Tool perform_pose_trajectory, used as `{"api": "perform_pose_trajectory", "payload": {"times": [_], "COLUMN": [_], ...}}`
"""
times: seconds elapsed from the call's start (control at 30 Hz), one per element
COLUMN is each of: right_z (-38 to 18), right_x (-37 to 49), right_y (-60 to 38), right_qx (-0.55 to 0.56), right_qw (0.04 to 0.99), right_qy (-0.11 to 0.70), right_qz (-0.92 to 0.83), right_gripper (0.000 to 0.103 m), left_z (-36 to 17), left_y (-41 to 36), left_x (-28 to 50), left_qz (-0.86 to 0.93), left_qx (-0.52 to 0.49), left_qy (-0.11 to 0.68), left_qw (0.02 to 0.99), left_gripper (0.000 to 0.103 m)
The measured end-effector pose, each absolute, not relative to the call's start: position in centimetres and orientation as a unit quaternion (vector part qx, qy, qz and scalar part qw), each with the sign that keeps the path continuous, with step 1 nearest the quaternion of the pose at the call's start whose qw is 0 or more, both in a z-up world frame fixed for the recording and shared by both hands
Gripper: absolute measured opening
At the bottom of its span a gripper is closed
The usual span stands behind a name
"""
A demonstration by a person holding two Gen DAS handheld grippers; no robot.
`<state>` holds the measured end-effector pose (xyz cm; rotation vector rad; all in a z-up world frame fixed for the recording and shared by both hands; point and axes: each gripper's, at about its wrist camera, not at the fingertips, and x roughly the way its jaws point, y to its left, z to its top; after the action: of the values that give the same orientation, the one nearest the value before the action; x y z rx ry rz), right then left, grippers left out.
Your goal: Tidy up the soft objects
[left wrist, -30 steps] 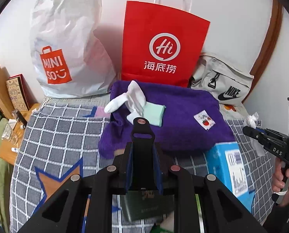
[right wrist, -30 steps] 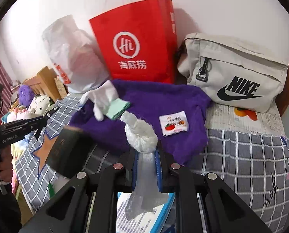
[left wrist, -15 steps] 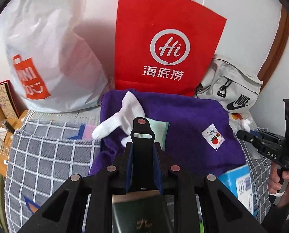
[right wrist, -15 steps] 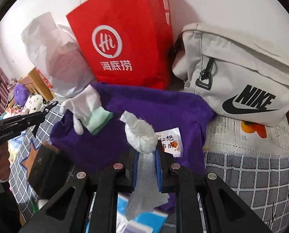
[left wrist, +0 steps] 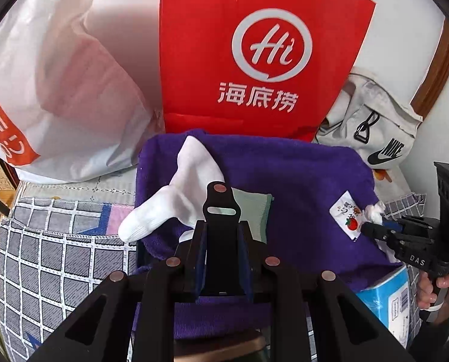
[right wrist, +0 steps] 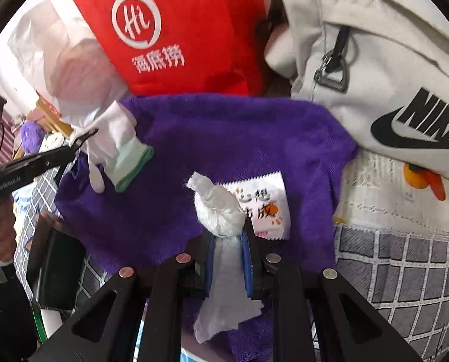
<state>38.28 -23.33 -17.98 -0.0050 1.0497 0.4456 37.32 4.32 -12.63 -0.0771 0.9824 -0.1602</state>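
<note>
White tissue wad (right wrist: 218, 208) sits clamped in the right gripper (right wrist: 226, 241) jaws above the purple towel (right wrist: 224, 138); the left gripper (left wrist: 221, 235) grips a black strap (left wrist: 220, 208); beyond lie a white sock (left wrist: 179, 193) and red bag (left wrist: 263, 54)

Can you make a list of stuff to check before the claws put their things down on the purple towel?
1. Right claw squeezing the white tissue wad: ok.
2. Left claw holding the black strap: ok.
3. Bare purple towel beside the small packet for the wad: ok.
4. White sock and green cloth lying flat: not ok, sock is bunched up.
5. What hangs below the strap: cannot tell.
</note>
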Motion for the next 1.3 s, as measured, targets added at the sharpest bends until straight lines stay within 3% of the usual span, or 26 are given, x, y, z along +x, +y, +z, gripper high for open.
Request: {"api": "perform_pose_trajectory", "payload": {"times": [0.4, 0.47, 0.53, 0.6, 0.77, 0.93, 1.3], "right_z": [-19.4, -19.2, -18.9, -18.3, -16.7, -14.9, -11.2], "right_x": [38.5, 38.5, 38.5, 38.2, 37.5, 35.8, 27.6], "right_y": [-22.4, -22.3, -22.5, -22.6, -22.6, -22.0, -20.3], "right_qx": [-0.004, -0.004, -0.003, -0.006, -0.005, -0.009, -0.020], "right_qw": [0.828, 0.828, 0.831, 0.837, 0.848, 0.860, 0.886], "right_qy": [0.517, 0.515, 0.510, 0.500, 0.481, 0.460, 0.418], "right_qz": [0.218, 0.222, 0.222, 0.221, 0.222, 0.221, 0.198], "right_gripper": [0.017, 0.023, 0.039, 0.048, 0.056, 0.057, 0.057], "left_z": [-14.7, -15.0, -15.2, -15.2, -14.3, -12.7, -9.3], "left_y": [4.1, 4.0, 4.2, 4.2, 4.3, 4.7, 5.0], "left_x": [38.7, 38.9, 38.9, 39.0, 38.2, 36.4, 30.0], "left_qz": [-0.072, -0.071, -0.070, -0.067, -0.070, -0.073, -0.079], "left_qx": [-0.037, -0.038, -0.043, -0.051, -0.056, -0.051, -0.060], "left_qy": [0.501, 0.506, 0.511, 0.513, 0.509, 0.500, 0.481], "left_qw": [0.862, 0.859, 0.856, 0.854, 0.856, 0.861, 0.871], "left_gripper": [0.020, 0.021, 0.021, 0.021, 0.037, 0.043, 0.047]}}
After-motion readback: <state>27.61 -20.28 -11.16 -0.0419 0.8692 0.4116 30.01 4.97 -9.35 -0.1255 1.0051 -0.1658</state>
